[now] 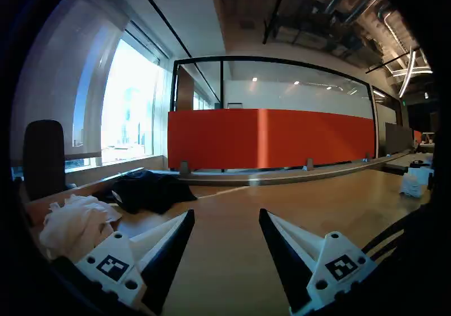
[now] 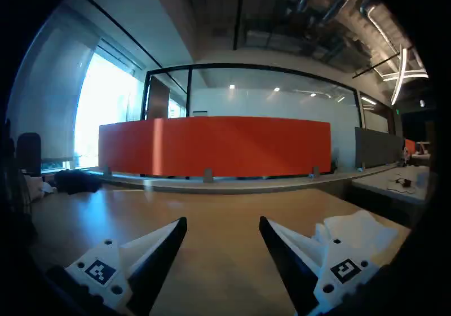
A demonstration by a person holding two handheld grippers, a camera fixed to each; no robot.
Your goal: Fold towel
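A crumpled cream towel [image 1: 76, 225] lies on the wooden table [image 1: 293, 203] at the left, just beyond my left gripper's left finger. My left gripper [image 1: 225, 217] is open low over the bare wood, holding nothing. In the right gripper view, a white crumpled cloth [image 2: 361, 228] rests at the right, partly behind the right finger. My right gripper [image 2: 222, 223] is open above the table [image 2: 225, 203] with nothing between its fingers. Both look toward the orange divider [image 1: 270, 138].
A black garment [image 1: 149, 191] lies heaped at the back left of the table, also seen far left as the black garment [image 2: 76, 181]. A dark chair back [image 1: 44, 158] stands by the window. White items [image 1: 411, 183] sit at the far right. Another desk [image 2: 394, 183] stands to the right.
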